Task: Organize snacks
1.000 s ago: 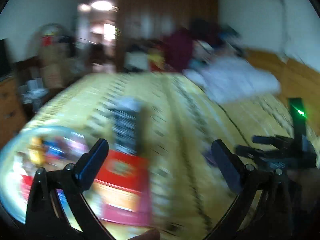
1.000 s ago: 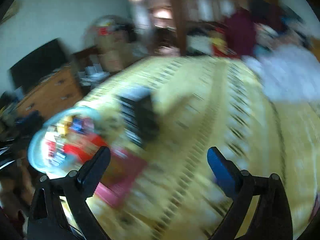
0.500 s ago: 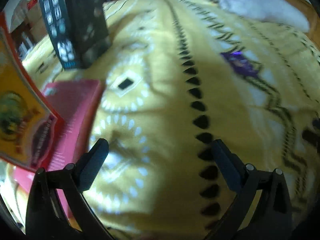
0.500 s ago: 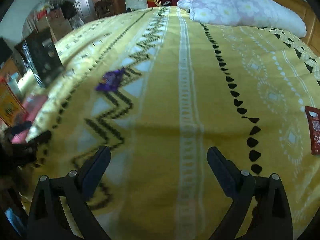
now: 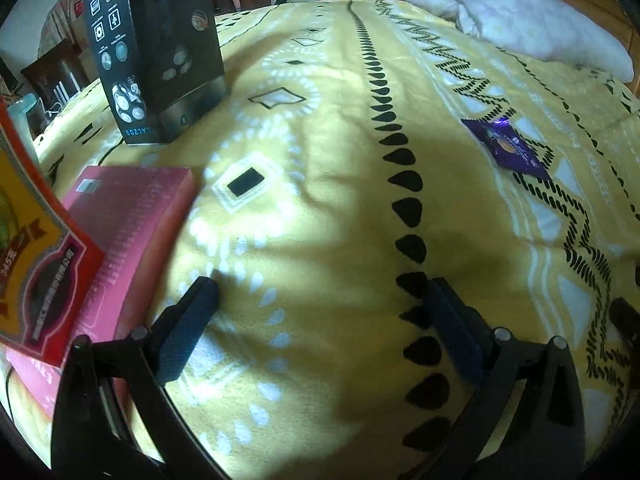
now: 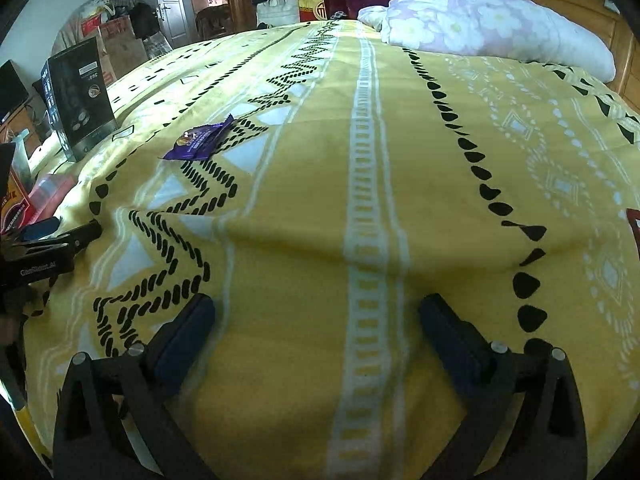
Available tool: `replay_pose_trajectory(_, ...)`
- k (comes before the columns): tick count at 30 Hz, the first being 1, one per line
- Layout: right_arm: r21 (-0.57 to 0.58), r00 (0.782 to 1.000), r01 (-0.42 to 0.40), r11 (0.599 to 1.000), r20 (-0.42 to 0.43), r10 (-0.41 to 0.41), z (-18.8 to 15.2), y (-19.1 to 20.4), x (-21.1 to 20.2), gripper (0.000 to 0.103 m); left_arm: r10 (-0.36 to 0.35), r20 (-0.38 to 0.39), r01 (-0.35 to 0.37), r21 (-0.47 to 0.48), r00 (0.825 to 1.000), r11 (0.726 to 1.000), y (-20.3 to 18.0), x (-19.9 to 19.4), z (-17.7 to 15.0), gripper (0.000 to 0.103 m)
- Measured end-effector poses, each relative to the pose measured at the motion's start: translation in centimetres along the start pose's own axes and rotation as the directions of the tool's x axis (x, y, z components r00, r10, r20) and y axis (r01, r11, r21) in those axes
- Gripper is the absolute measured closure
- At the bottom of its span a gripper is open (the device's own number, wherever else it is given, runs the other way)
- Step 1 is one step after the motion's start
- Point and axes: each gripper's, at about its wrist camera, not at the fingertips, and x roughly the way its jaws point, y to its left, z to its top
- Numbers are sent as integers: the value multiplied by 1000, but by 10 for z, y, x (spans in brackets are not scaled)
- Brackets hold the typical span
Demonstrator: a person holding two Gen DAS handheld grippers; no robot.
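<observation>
A purple snack packet lies flat on the yellow patterned bedspread, to the right and well ahead of my left gripper. That gripper hovers low over the cover, open and holding nothing. The right wrist view has the same purple packet ahead to the left of my right gripper, also open and holding nothing. A pink box lies flat by the left finger. A red and yellow box leans over it. A red packet peeks in at the right edge.
A tall black product box stands upright on the bed's left side, also seen as the black box. White floral pillows lie at the head. The left gripper shows at the left edge. Furniture and bags crowd the room beyond.
Both views dropped from a raised, blurred look across the room to low over the bedspread. The bowl of snacks has left both views. Both grippers stayed open.
</observation>
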Motion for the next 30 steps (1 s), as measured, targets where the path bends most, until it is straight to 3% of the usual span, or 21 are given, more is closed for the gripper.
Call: replay_pose_trajectory(30, -10, 1000, 7, 1000, 1, -7, -1, 1, 1, 0, -4, -1, 4, -2, 1000, 1000, 1, 1, 0, 0)
